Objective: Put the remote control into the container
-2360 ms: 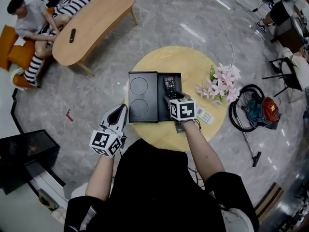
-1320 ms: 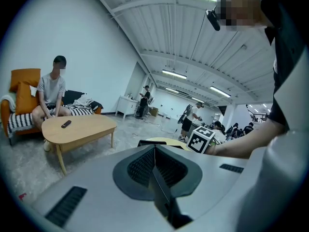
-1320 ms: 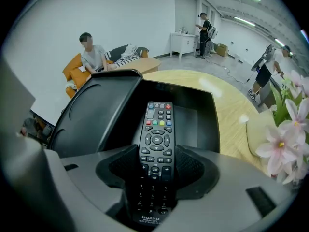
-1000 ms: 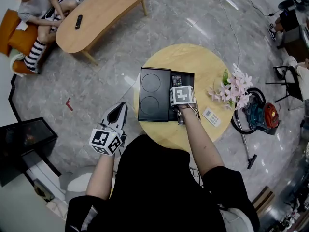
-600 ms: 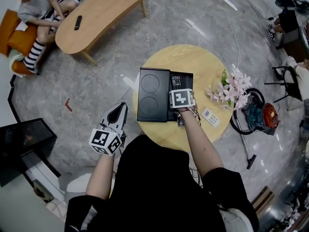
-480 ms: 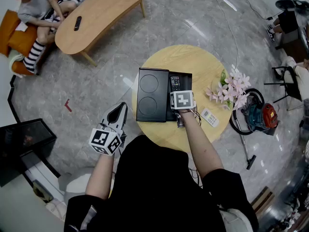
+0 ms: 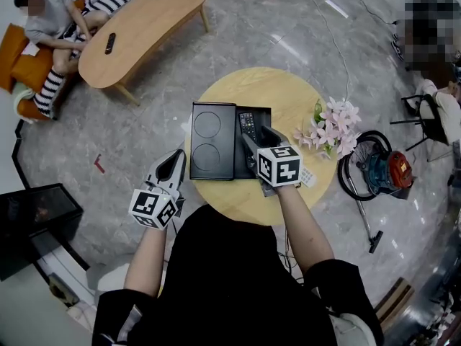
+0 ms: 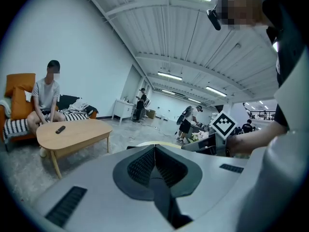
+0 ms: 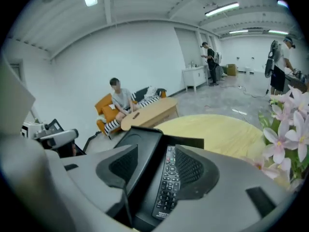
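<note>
A black remote control (image 7: 248, 124) lies lengthwise inside the open black container (image 7: 263, 113) on the round yellow table (image 7: 288, 92). The container's lid (image 7: 211, 141), with two round recesses, lies flat at its left. My right gripper (image 7: 258, 140) hovers over the container's near end with its jaws open and nothing between the pads. In the right gripper view the remote (image 9: 166, 182) shows below and beyond the open right gripper (image 9: 155, 170). My left gripper (image 7: 175, 158) is shut and empty, left of the table over the floor; its shut jaws fill the left gripper view (image 8: 155, 164).
A white remote (image 7: 307, 176) and pink flowers (image 7: 331, 125) sit at the table's right side. A vacuum cleaner (image 7: 383, 167) stands on the floor beyond. At the far left, a wooden table (image 7: 137, 24) bears another black remote (image 7: 109, 47), with a person seated beside it.
My right gripper has lifted and drawn back from the container, tipping up so its open jaws show. The remote stays in the box. The left gripper has barely shifted.
</note>
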### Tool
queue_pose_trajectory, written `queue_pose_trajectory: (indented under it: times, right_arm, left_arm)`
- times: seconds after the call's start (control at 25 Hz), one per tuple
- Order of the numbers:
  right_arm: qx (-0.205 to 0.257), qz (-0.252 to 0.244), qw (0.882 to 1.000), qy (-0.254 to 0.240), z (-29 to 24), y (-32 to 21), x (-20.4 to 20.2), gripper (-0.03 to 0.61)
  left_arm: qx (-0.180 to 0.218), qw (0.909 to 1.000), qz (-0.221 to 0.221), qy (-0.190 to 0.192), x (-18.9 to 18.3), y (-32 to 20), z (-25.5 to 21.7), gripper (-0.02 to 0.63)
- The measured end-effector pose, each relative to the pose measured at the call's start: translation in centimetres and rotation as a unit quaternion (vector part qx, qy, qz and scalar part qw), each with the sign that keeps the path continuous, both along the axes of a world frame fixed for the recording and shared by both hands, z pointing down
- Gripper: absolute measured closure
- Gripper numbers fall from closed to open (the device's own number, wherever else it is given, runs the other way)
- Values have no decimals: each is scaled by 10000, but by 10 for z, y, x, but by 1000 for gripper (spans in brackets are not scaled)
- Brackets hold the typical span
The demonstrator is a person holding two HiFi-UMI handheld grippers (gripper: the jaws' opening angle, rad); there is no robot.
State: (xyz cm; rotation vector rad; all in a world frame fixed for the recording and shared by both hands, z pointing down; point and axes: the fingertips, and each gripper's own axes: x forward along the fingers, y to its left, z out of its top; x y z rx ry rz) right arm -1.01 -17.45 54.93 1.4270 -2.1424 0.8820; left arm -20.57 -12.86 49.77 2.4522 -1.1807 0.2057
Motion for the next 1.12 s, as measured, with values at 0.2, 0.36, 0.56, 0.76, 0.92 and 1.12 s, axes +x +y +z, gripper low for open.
queue_pose_trajectory:
  times: [0.2, 0.36, 0.56, 0.76, 0.92, 1.12]
  right_arm:
    - [1081, -146, 9935, -316, -51, 12, 19, 488]
    - [1740, -181, 9840, -328, -79, 25, 43, 562]
    - [2105, -421, 9745, -659, -106, 44, 67, 569]
    - [2251, -542, 9699, -750, -113, 65, 100, 569]
    - [2258, -454, 9690, -890, -117, 77, 130, 569]
    - [2440, -379, 9636, -1026, -126, 94, 157, 569]
  left_arm:
    - [133, 9999, 16, -19, 26, 2, -12, 606]
    - [242, 9997, -25, 9, 49, 5, -20, 606]
    - [365, 9993, -54, 55, 80, 11, -28, 606]
    - [494, 9987, -87, 116, 113, 21, -38, 606]
    - [590, 9981, -45, 155, 140, 32, -44, 606]
    - [645, 9976, 86, 237, 169, 49, -49, 606]
